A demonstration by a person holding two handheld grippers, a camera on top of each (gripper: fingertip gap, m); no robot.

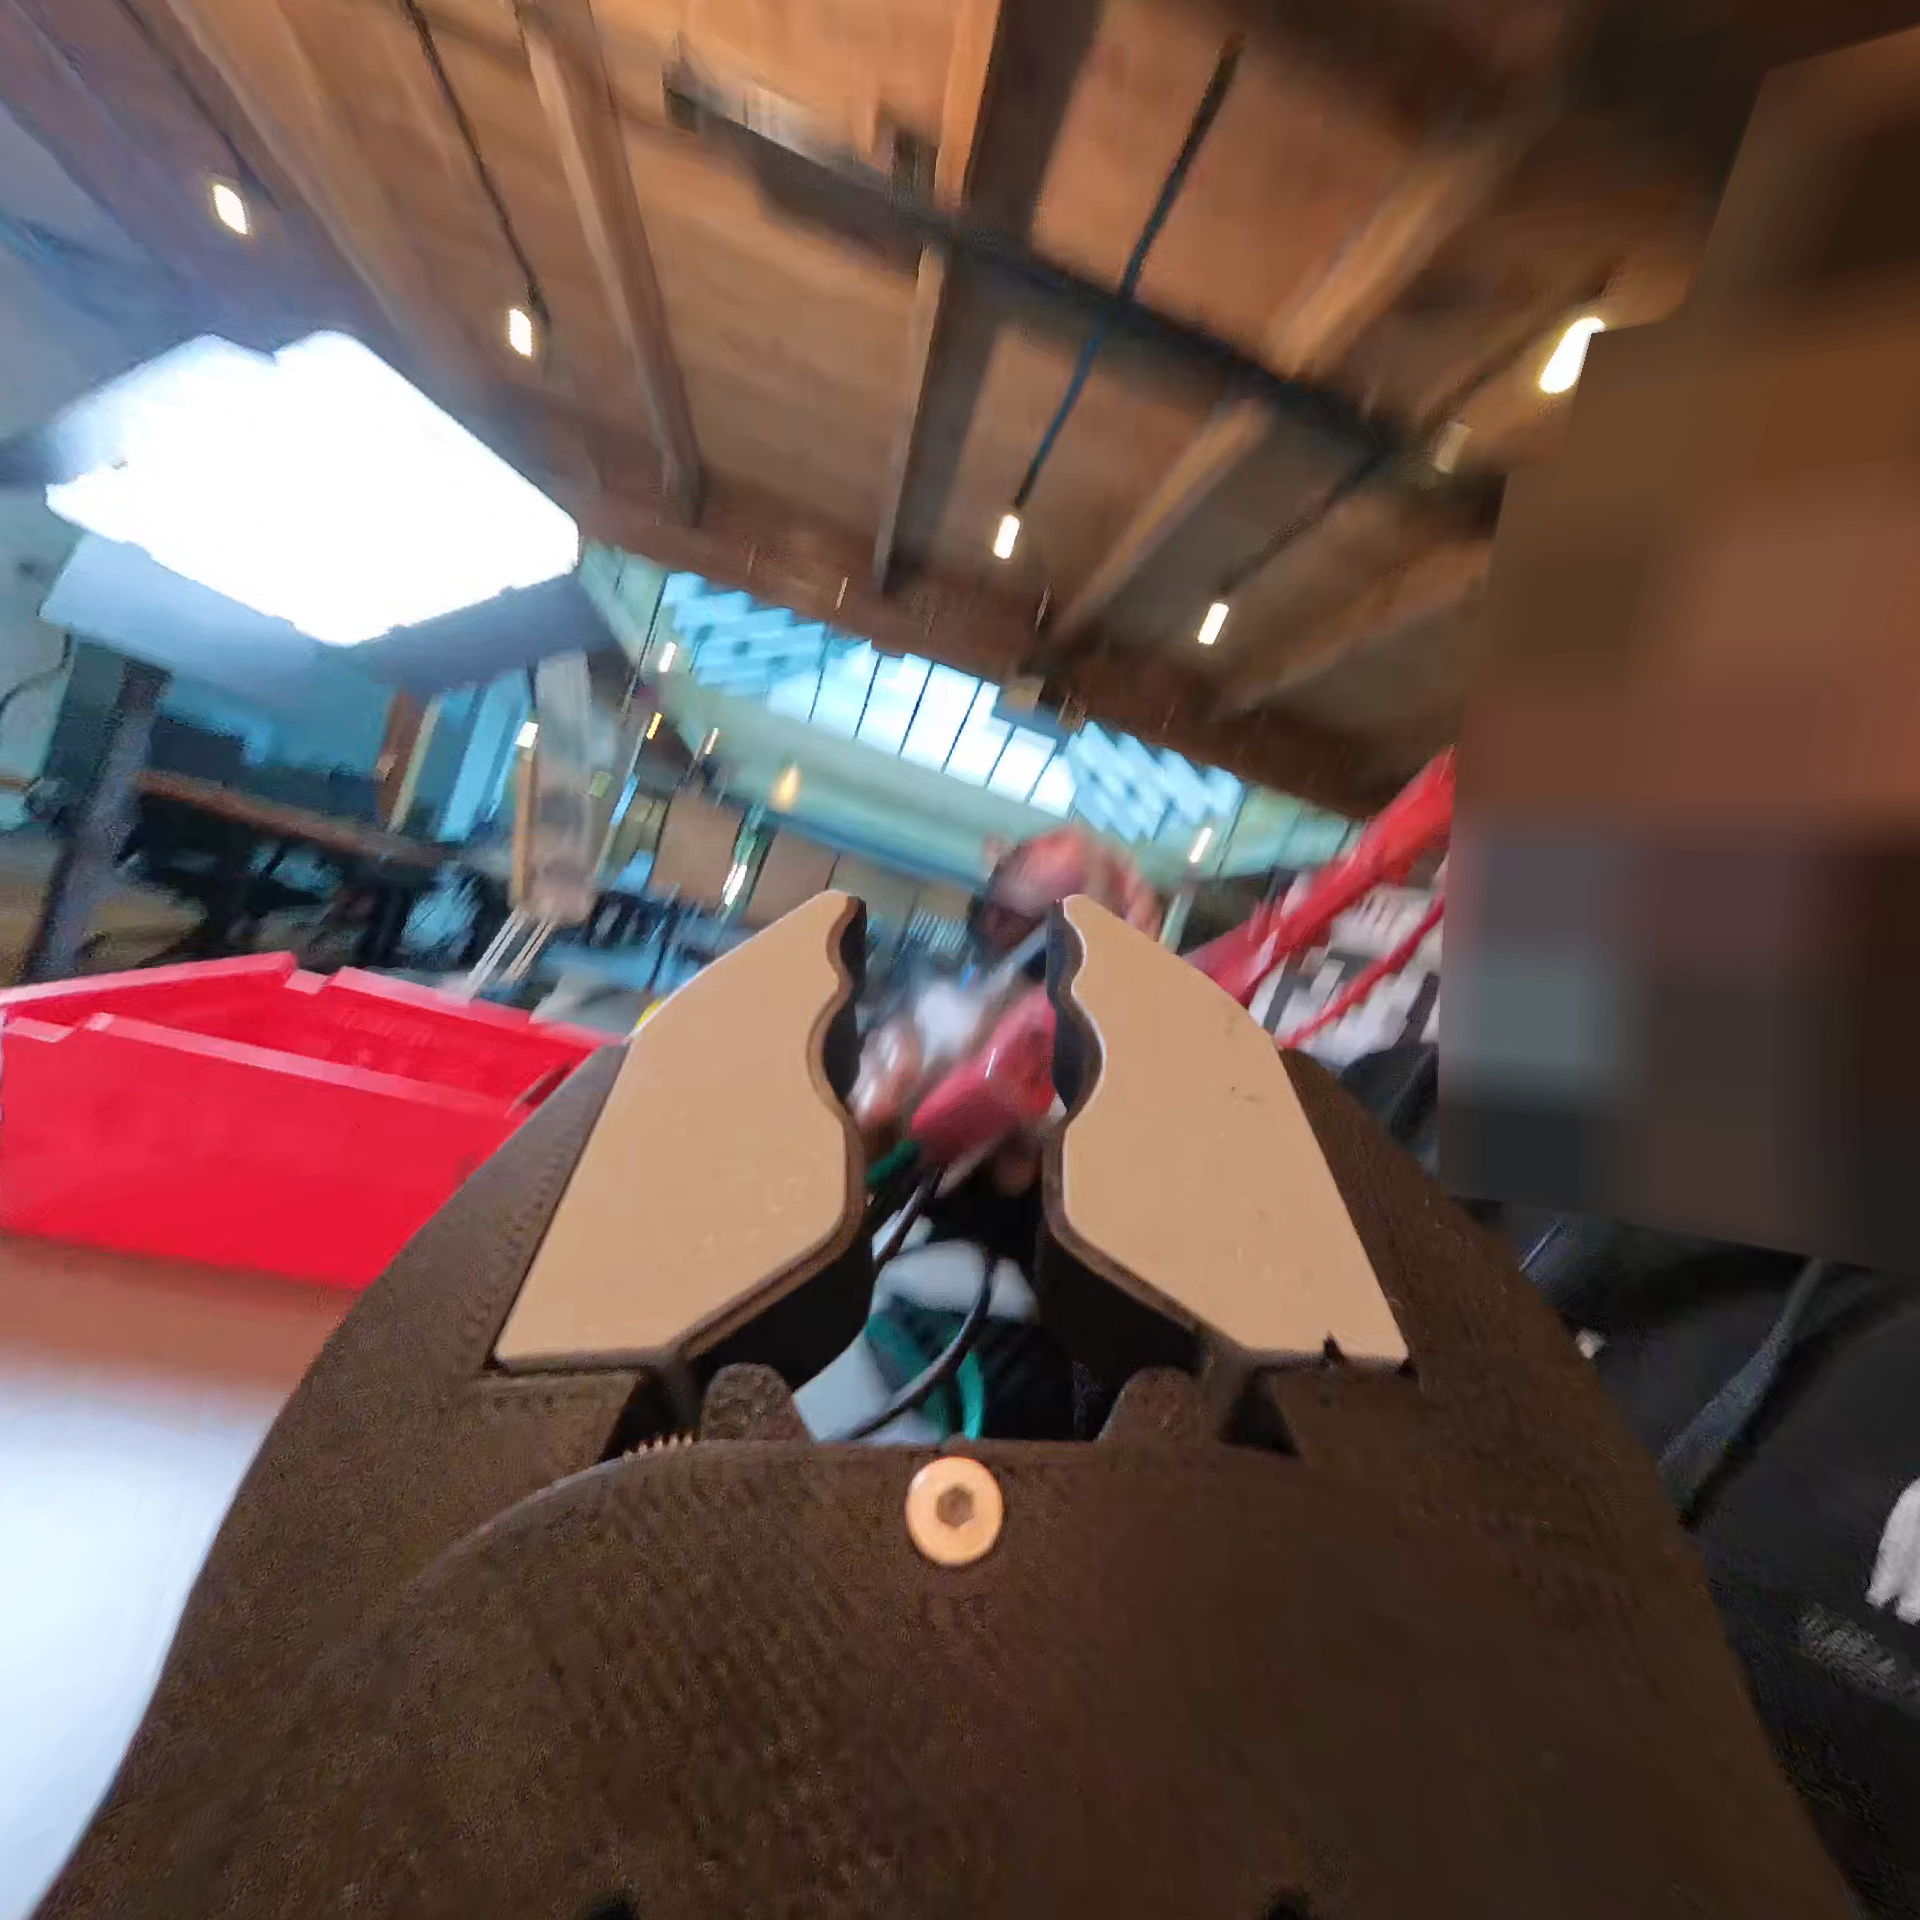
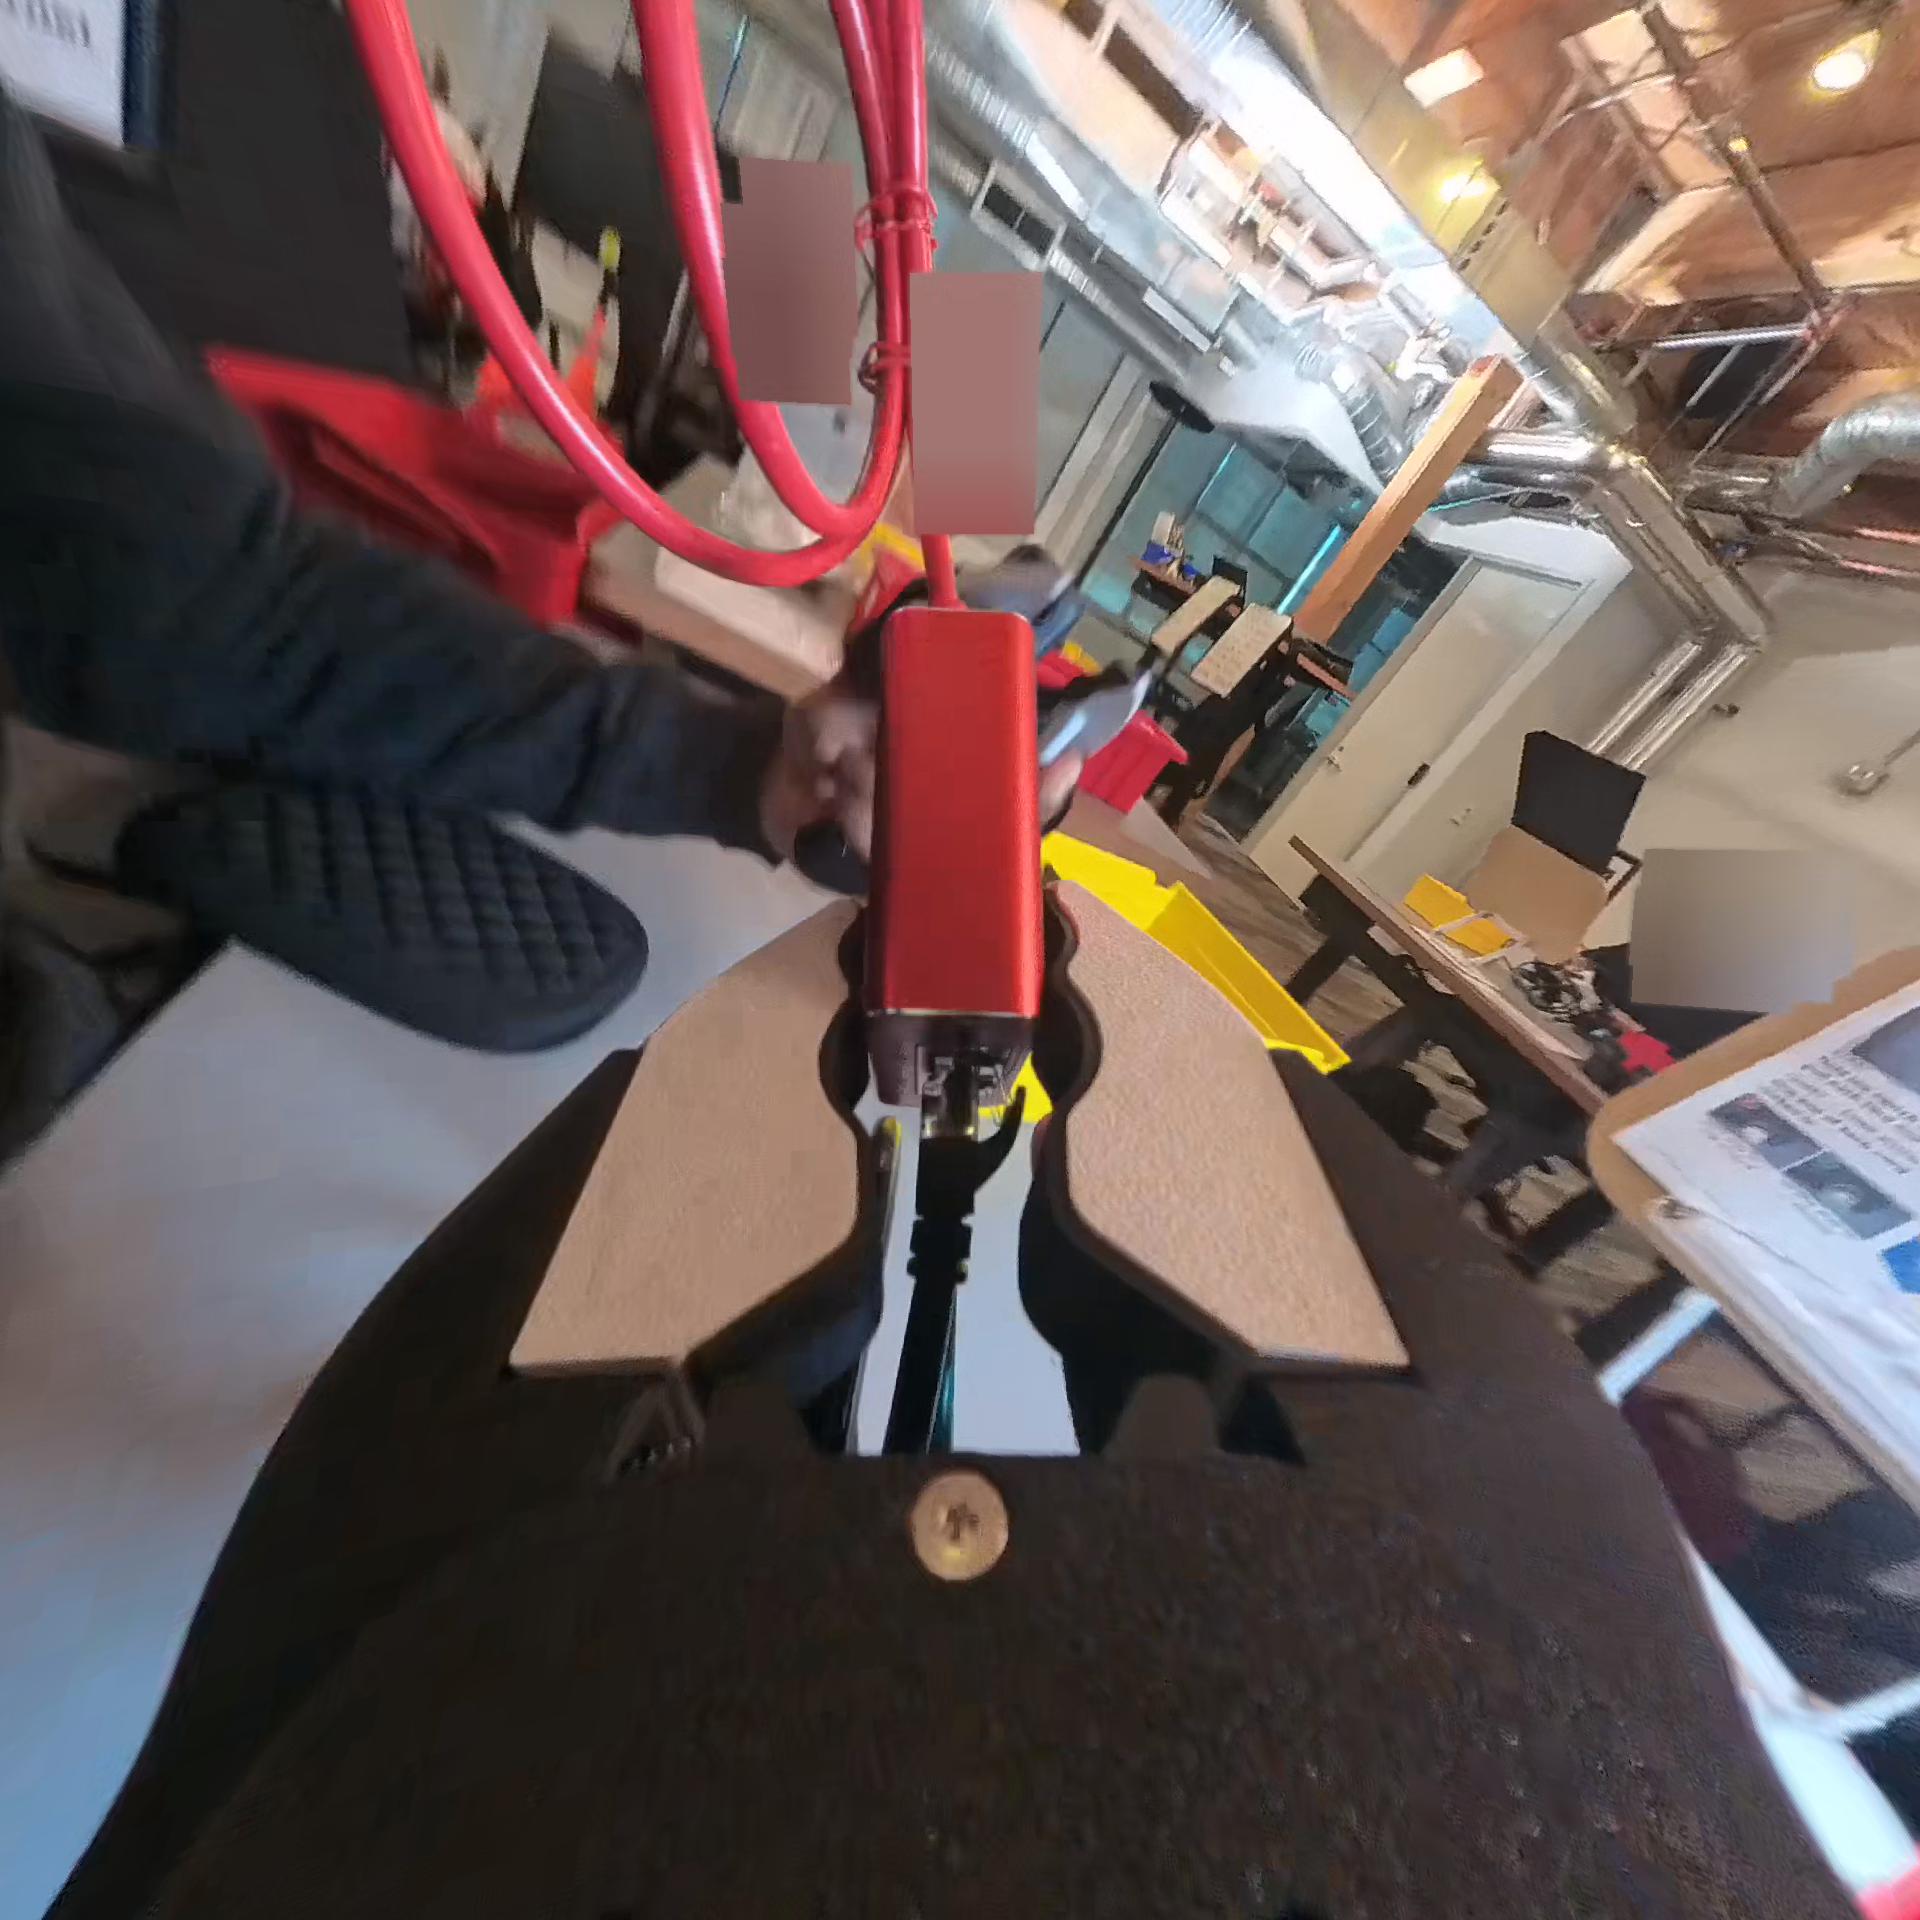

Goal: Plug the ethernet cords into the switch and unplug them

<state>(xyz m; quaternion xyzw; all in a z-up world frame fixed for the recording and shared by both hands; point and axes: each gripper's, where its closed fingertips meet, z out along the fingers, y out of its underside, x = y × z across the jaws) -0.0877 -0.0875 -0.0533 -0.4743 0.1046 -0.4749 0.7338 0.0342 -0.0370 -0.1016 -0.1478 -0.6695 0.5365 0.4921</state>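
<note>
The right tongs pinch a red box, which looks like the switch, held up off the white counter. A black cord is plugged into its near end, at 6 o'clock. A red cord loops up at 12 o'clock. The left tongs are spread and hold nothing, tipped up toward the roof. So one plug looks done. I think pulling it out is still left.
</note>
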